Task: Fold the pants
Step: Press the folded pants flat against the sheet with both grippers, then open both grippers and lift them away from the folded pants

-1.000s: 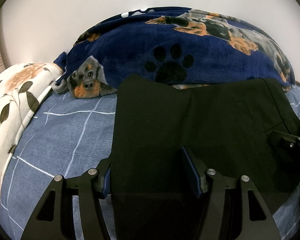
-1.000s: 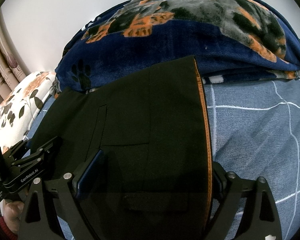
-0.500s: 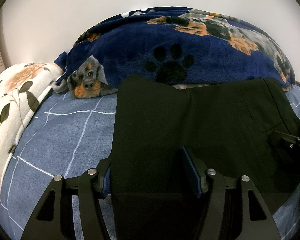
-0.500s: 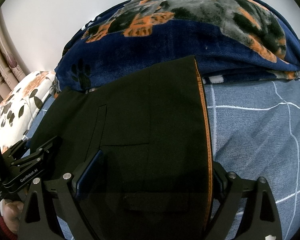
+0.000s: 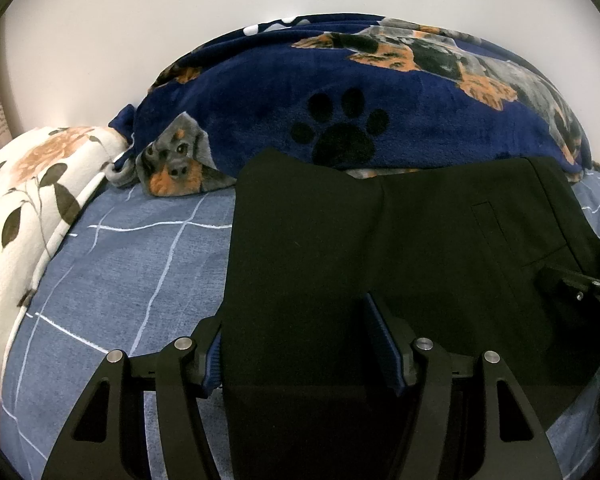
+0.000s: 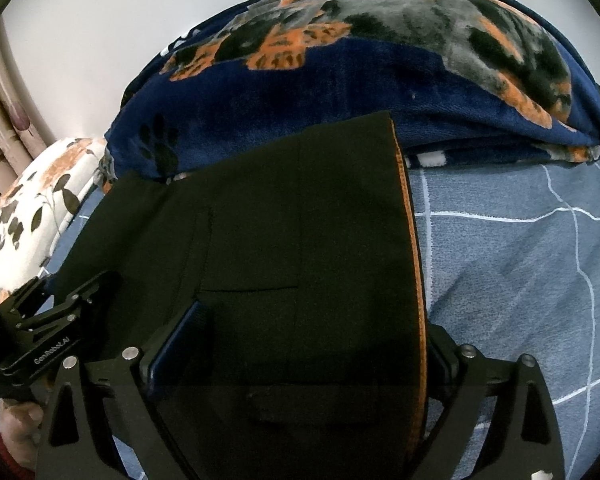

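Black pants [image 5: 380, 248], apparently already folded to a compact stack, lie on the bed [image 5: 132, 264]. Left gripper [image 5: 304, 344] and right gripper [image 6: 296, 344] straddle its corners, jaws parted; any clamping cannot be told.

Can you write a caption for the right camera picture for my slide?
Black pants with an orange edge lie on the blue checked bed.
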